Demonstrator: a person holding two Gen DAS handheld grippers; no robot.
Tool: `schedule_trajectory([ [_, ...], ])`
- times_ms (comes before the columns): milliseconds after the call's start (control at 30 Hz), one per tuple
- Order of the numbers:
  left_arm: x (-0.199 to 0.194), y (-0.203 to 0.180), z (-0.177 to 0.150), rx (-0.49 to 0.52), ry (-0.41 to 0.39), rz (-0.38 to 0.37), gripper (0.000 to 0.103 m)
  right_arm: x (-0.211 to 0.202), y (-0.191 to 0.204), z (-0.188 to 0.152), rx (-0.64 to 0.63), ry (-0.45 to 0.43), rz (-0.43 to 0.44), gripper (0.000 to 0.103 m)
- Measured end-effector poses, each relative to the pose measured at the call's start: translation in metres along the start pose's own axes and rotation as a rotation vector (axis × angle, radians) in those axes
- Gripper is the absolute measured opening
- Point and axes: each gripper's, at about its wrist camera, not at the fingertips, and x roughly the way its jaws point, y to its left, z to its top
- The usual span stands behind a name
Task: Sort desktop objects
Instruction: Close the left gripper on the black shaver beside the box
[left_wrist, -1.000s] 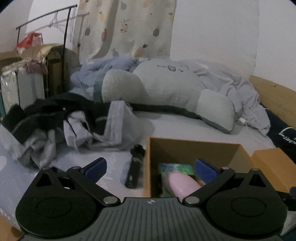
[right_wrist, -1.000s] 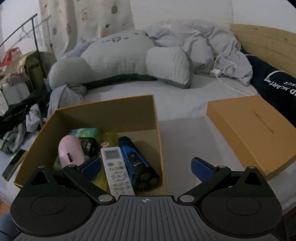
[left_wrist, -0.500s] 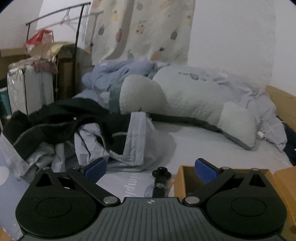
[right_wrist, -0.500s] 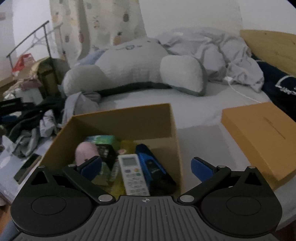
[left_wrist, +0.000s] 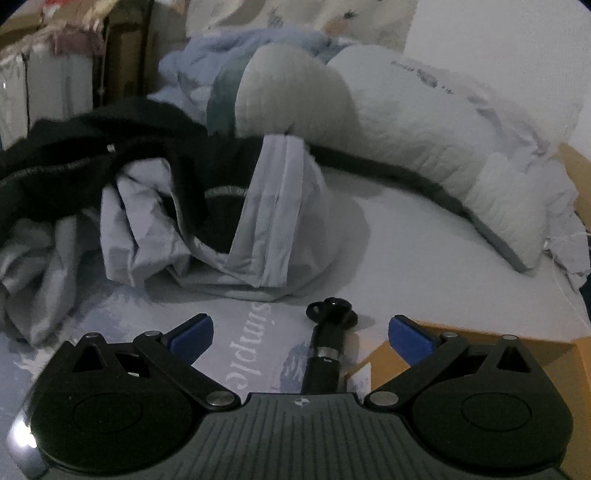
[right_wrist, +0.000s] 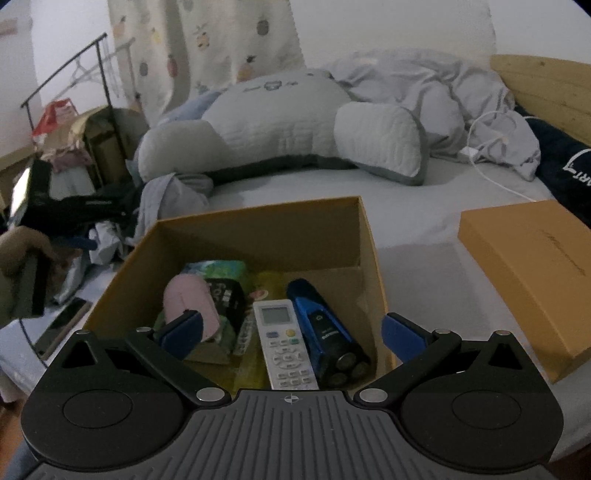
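Left gripper: my fingers are spread wide with nothing between the blue pads; I hold them low over the bed so they line up with the black stick.
Black stick: it lies on the sheet just left of the box, its round knobby end pointing away from me. It sits between my left fingers but they are not touching it. I think it is a folding handle of some kind, but the picture is dark and I cannot be sure.
Right gripper: my fingers are spread here too, holding nothing. I hover them over the open box, I guess so they stay out of the way.
Box: it stands open on the bed so things can be dropped in from the top.
Things already in the box: a pink mouse, a white remote and a blue shaver lie side by side on the bottom.
Lid: it rests flat, well apart on the right.
Only the left view shows: the black stick and the word printed on the sheet.
Only the right view shows: what is inside the box, and the lid.
What I judge is left: the stick looks like the last thing to pick up.
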Motion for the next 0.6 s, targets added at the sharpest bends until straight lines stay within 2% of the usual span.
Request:
schedule_trajectory([
  [167, 0.027, 0.013, 0.007, -0.101, 0.066, -0.034, 0.103, 0.004, -0.001, 0.000, 0.006, 0.008, -0.003, 0.103],
  [400, 0.065, 0.020, 0.006, -0.145, 0.202, -0.060, 0.095, 0.010, -0.003, 0.000, 0.015, 0.020, -0.008, 0.103],
  [600, 0.083, 0.024, 0.006, -0.194, 0.246, -0.113, 0.093, 0.015, -0.005, -0.001, 0.023, 0.033, -0.013, 0.103],
])
